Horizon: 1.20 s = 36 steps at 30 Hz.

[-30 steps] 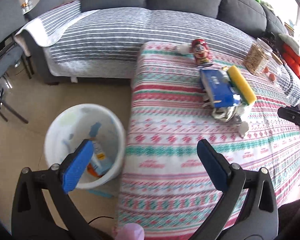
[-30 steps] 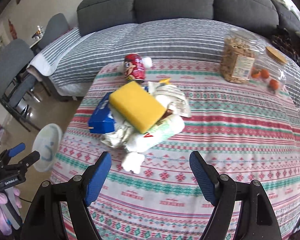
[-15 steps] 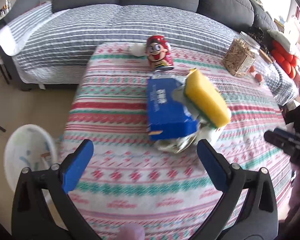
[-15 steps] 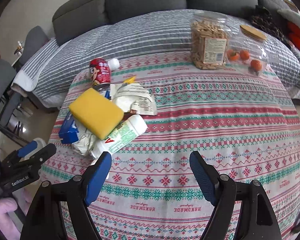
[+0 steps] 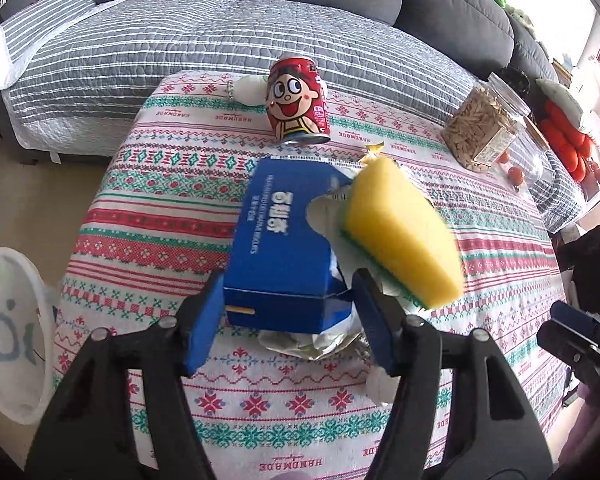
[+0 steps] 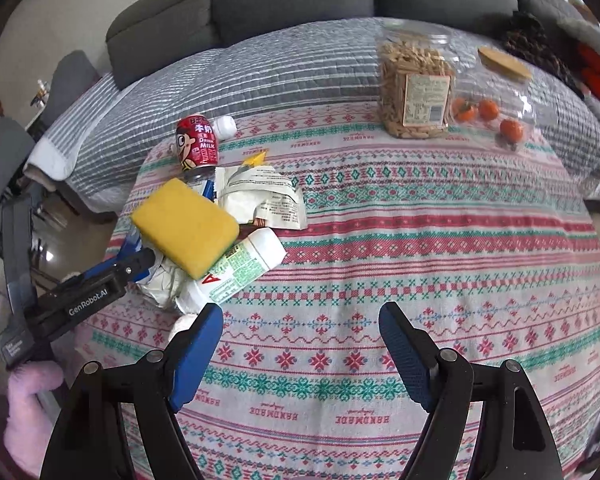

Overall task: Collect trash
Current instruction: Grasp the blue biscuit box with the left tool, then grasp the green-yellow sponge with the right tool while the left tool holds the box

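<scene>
A pile of trash lies on the patterned tablecloth (image 5: 172, 184): a blue carton (image 5: 284, 240), a yellow sponge (image 5: 404, 232) leaning on it, crumpled foil (image 5: 312, 344) beneath, a red milk can (image 5: 298, 100) behind. My left gripper (image 5: 288, 312) straddles the carton's near end, jaws close to its sides; contact is unclear. In the right wrist view the sponge (image 6: 184, 226), a white bottle (image 6: 236, 270), a white wrapper (image 6: 260, 196) and the can (image 6: 196, 146) lie left of centre. My right gripper (image 6: 300, 344) is open and empty above the cloth.
A white bin (image 5: 8, 328) stands on the floor at the left. A jar of snacks (image 6: 416, 88) and a clear box of small oranges (image 6: 496, 116) sit at the table's far right. A grey sofa (image 5: 220, 40) with a striped cover is behind.
My left gripper swung from the bin to the table, closed in on the blue carton and narrowed around it. My right gripper drew back and to the right, staying open.
</scene>
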{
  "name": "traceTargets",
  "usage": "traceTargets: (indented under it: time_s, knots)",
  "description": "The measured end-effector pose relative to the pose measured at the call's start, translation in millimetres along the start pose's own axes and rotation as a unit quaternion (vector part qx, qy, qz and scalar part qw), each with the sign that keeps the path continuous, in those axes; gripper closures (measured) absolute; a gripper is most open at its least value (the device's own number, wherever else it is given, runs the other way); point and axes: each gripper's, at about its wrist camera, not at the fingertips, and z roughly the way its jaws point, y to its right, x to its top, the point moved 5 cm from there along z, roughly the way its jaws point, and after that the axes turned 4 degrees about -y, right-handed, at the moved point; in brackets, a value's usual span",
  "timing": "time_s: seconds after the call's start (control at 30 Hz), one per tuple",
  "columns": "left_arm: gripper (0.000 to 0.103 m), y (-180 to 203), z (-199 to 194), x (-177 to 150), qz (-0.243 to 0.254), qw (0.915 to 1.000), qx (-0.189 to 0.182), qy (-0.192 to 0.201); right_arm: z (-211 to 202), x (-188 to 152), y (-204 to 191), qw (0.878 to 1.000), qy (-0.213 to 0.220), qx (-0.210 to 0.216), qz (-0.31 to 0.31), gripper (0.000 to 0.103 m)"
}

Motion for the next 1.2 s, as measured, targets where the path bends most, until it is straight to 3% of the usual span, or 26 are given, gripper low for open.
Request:
traceTargets:
  time_s: [0.4,0.8,1.0,1.2]
  knots:
    - [0.045,-14.9,-26.5,-10.2,0.002,1.0,-0.009,-0.001,0.7,-2.2,-13.2,1.0,0.0,0.006,-0.011,0.021]
    - [0.045,-49.6,-53.3,-17.5,-0.025,0.9995,-0.017,-0.003,16.8,22.0,-28.0,0.999,0.003,0.037,0.016,0.021]
    - [0.045,-49.4,-59.1,-30.0,0.012,0.9997,0.0,-0.019,27.3,24.8,-46.9,0.998,-0.008,0.054,0.022,0.021]
    - [0.045,-71.0,-69.2,-35.1,0.011,0.9995,0.022,-0.018,33.1,21.0,-50.0,0.999,-0.017,0.046,0.019,0.021]
